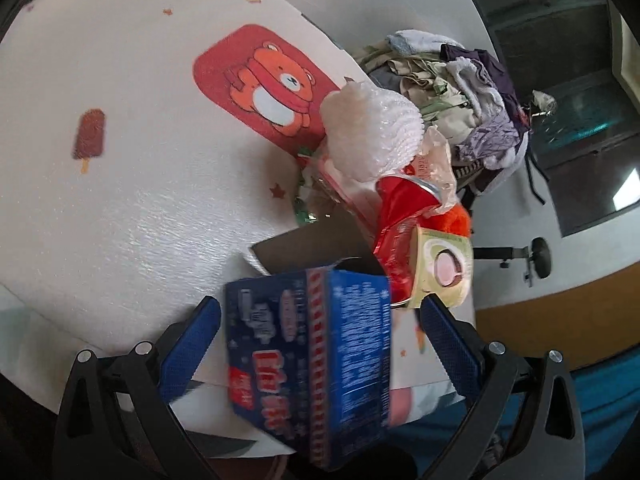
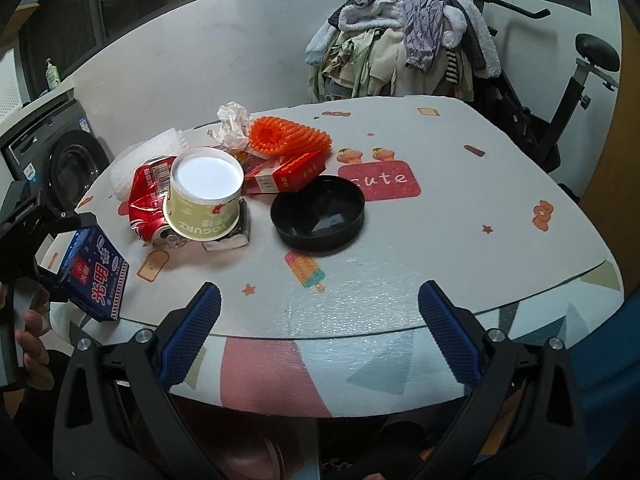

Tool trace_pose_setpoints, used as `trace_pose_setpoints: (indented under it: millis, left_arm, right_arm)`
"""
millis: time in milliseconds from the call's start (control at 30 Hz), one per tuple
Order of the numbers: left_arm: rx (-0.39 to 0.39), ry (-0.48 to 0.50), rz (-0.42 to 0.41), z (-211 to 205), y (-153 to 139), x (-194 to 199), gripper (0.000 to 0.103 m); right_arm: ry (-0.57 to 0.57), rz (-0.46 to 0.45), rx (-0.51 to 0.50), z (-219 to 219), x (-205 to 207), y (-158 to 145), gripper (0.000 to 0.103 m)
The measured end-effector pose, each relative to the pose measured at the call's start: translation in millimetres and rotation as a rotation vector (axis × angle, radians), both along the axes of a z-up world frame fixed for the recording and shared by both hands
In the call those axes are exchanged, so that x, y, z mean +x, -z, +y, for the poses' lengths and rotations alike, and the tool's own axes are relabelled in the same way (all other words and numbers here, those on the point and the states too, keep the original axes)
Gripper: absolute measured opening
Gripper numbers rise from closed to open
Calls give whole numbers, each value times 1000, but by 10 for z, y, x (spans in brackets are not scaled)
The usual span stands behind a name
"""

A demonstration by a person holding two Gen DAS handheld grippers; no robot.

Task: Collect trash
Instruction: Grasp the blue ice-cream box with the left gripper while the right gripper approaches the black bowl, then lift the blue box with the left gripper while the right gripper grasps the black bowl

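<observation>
A blue milk carton lies tilted and blurred between the wide-apart fingers of my left gripper, and neither pad presses on it. The right wrist view shows the blue carton at the table's left edge, under the left gripper. Behind it lies the trash: a crushed red can, a yogurt cup on its side, a red box, orange foam netting, white foam netting and crumpled plastic. My right gripper hangs open over the table's near edge, holding nothing.
A black bowl sits mid-table on the patterned tablecloth. Behind the table are a clothes pile and an exercise bike, with a washing machine on the left. A person's hand grips the left handle.
</observation>
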State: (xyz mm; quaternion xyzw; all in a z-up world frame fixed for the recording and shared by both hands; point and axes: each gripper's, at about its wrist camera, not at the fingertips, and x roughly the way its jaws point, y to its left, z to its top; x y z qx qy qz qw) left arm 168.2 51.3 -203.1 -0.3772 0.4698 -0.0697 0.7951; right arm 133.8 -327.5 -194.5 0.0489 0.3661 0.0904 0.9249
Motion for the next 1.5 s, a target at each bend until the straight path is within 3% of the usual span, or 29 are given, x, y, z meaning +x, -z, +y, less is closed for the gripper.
trace_pose_setpoints:
  millis: [100,267,333,367,500,633,800,1133,1367,1500]
  left_arm:
    - [66,14,-3,-5,-49,-66,98]
    - [277,94,-69,-280,-243,-29,97]
    - [359,169,-103,-439,-264,13,77]
    - [397,201,-92,-487,-244,25,51]
    - [387,187,-105,-396,-236,-24,43]
    - [330,157,-82,-166,-186,-55,37]
    - [270,133,-84,40,-119,-116,37]
    - [289,169,-112,5,-119,-100,37]
    - [261,183,-94,-19,-71,-94,36]
    - [249,186,-104,-36,-113,-141,36]
  right_arm:
    - [-10,-1,-5,32,1,0,97]
    - [-2,14,1,34,14,25,97]
    - [3,20,8,22,23,29,97]
    - [2,19,14,13,34,24,97]
    - [15,-3,18,-61,175,-15,97]
    - [20,6,55,-99,478,35,97]
    - [-36,59,16,141,913,198,97]
    - [-31,172,-121,388,1477,494,97]
    - [-66,193,-129,381,1483,490,94]
    - [-65,201,-246,342,1335,405,94]
